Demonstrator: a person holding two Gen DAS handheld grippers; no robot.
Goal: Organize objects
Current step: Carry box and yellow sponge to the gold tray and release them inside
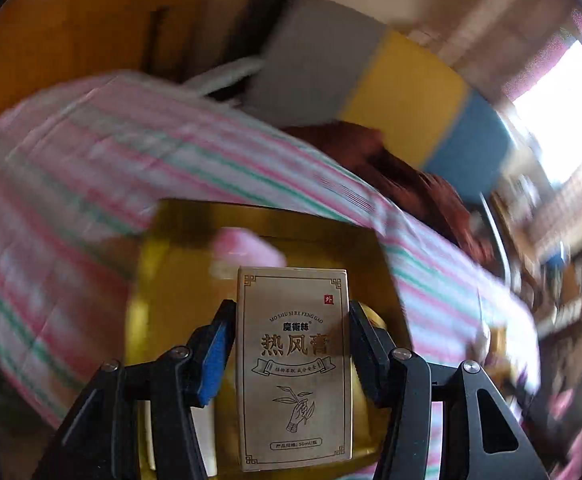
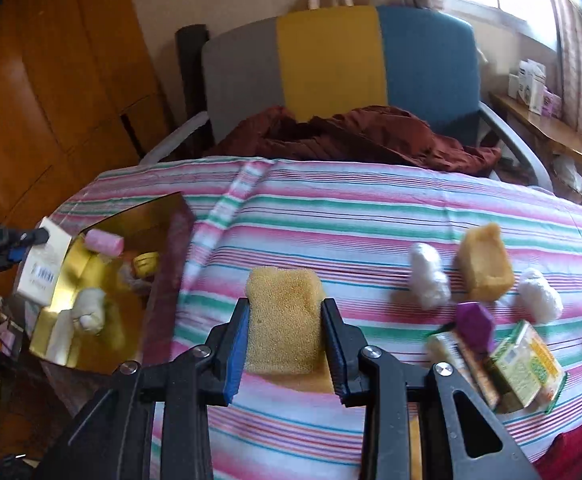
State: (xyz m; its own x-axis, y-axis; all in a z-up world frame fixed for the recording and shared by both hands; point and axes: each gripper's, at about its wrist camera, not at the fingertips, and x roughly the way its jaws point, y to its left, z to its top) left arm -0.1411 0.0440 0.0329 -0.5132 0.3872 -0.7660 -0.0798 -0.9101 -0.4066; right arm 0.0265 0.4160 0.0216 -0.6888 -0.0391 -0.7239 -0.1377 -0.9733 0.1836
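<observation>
the step in hand looks like loading the gold box (image 2: 91, 280) at the left edge of the striped bed cover (image 2: 371, 216) — both tools are carrying something toward or near it. the left gripper (image 1: 293, 334) is clamped on a tan carton (image 1: 294, 364) with chinese lettering, its pads pressed against the carton's two long sides, and the carton is held upright just over the box's open gold interior; in the right wrist view the same carton (image 2: 43, 270) sits at the box's left rim, tilted a little. the left view is smeared, so whether the carton already touches the box floor cannot be told. inside the box lie a pink roll (image 2: 105, 242), a small yellow-lidded jar (image 2: 147, 262) and a white wrapped bundle (image 2: 89, 310), so the next move probably calls for lowering the carton into a free spot beside them and only then parting the jaws. the right gripper (image 2: 285, 330) is closed on a yellow sponge (image 2: 283, 316), held level above the cover, near the middle and right of the box — it would need to swing left to follow. further right on the cover, well apart from the box, wait a second sponge block (image 2: 485, 264), two white bundles (image 2: 427, 276), a purple piece (image 2: 475, 322) and a green-and-yellow packet (image 2: 527, 364).
</observation>
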